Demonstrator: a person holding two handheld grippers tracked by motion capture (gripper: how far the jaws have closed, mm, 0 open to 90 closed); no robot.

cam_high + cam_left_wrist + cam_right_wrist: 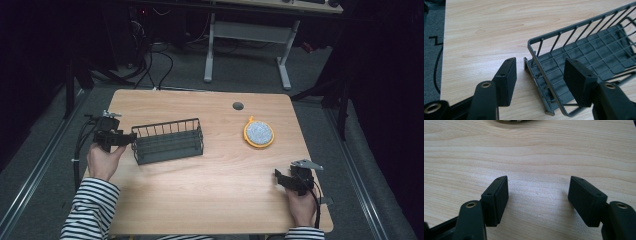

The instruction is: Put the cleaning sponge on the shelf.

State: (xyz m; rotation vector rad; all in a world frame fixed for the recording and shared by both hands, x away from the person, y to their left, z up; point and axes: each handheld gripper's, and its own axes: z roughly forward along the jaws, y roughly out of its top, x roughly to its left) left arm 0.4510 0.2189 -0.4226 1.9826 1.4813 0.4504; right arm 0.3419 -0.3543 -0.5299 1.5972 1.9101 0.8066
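At the bench's [210, 200] left edge, the left gripper [131, 139] is spread wide, its jaws straddling the end wall of the dark wire basket [168, 141] without clamping it. Farther right lies a round yellow-rimmed scrubber [259, 133]. Near the right corner, the right gripper [278, 176] gapes wide and empty above bare wood.

Black-and-white striped sleeves [92, 210] on both arms. Both grippers are black, screw-holed pads [496, 197]; the right gripper [286, 181] carries a grey plate
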